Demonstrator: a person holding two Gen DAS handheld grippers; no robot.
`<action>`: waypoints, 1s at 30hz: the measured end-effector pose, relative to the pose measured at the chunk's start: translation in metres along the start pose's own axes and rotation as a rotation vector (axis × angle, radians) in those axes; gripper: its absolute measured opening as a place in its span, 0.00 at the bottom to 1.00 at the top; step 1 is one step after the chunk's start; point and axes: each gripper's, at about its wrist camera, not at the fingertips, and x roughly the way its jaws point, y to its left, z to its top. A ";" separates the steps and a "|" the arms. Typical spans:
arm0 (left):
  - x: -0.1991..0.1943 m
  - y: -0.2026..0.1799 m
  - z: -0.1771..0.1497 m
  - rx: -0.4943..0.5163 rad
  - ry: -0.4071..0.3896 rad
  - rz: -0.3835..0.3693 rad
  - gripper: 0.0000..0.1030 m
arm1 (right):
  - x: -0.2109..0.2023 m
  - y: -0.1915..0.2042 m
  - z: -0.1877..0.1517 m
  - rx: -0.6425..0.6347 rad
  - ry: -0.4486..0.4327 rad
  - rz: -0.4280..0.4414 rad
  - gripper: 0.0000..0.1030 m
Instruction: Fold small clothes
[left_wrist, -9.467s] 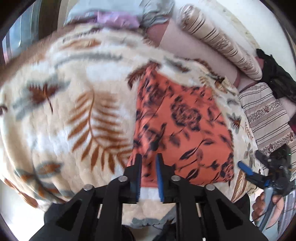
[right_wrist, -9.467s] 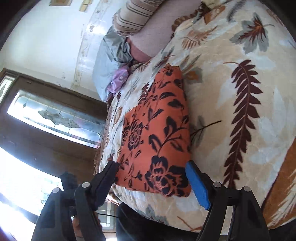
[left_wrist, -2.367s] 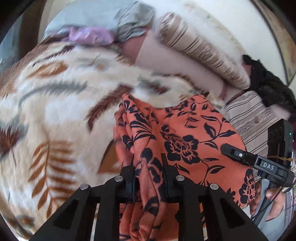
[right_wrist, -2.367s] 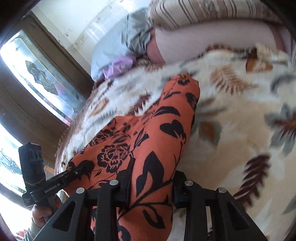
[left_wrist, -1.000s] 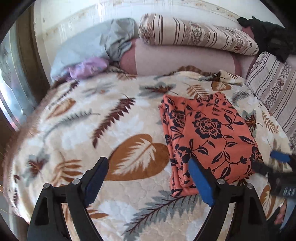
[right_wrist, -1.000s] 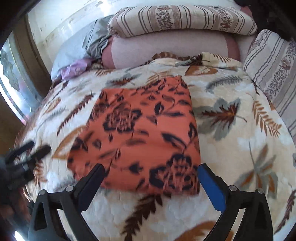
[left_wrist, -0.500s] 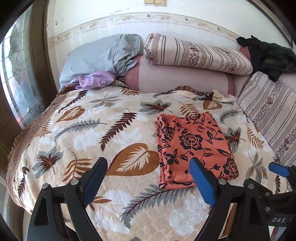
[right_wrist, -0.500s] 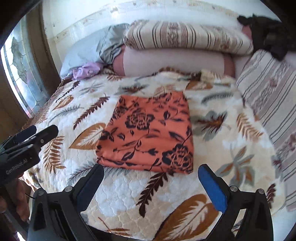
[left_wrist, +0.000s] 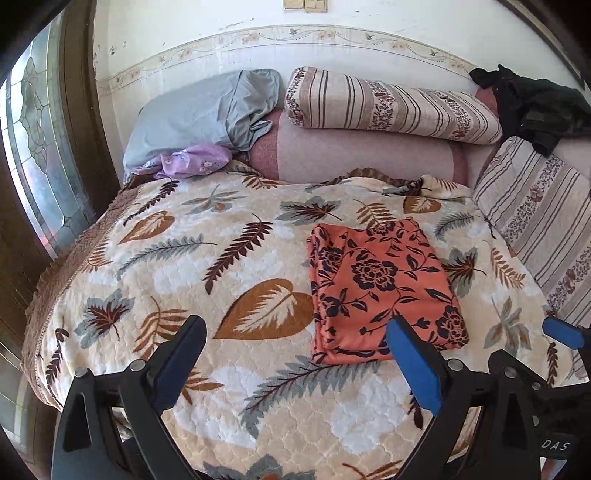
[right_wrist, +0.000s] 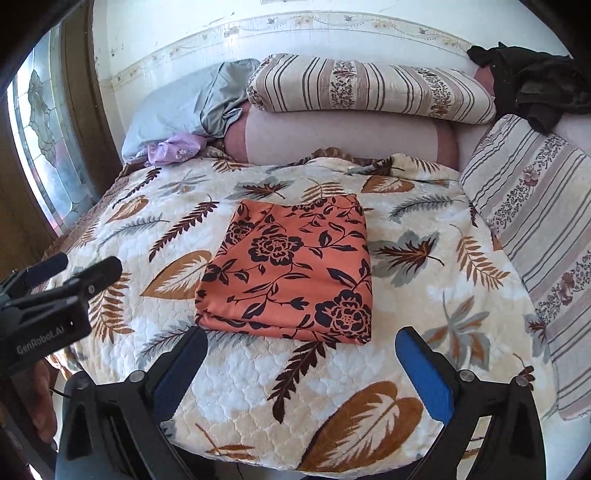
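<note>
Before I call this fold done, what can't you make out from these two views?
- Underside and inner layers of the orange floral garment: hidden by its own top layer in both views.
- Its near right corner, left wrist view: covered by the left gripper.
- Black clothing at the far right: a dark heap at the fisheye edge, type unreadable.
- Purple cloth: partly tucked under the grey pillow.

From where I'm driving, both tongs hang clear above the near edge of the leaf-print blanket (left_wrist: 258, 236), nothing between their tips. Wide bare stretch ahead-left of the left gripper (left_wrist: 295, 354). Folded orange cloth (right_wrist: 295, 266) sits dead ahead of the right gripper (right_wrist: 301, 363); striped cushion (right_wrist: 535, 236) blocks its right, pillows (left_wrist: 388, 103) wall off the far end.
</note>
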 end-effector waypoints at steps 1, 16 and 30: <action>0.001 -0.001 0.000 -0.003 0.006 -0.003 0.95 | -0.001 -0.001 0.001 -0.001 -0.003 0.000 1.00; 0.014 -0.019 0.005 0.033 0.028 0.010 0.95 | 0.014 -0.009 0.010 -0.034 0.001 -0.031 1.00; 0.027 -0.029 0.015 0.067 0.016 0.045 0.95 | 0.031 -0.013 0.025 -0.036 0.005 -0.044 1.00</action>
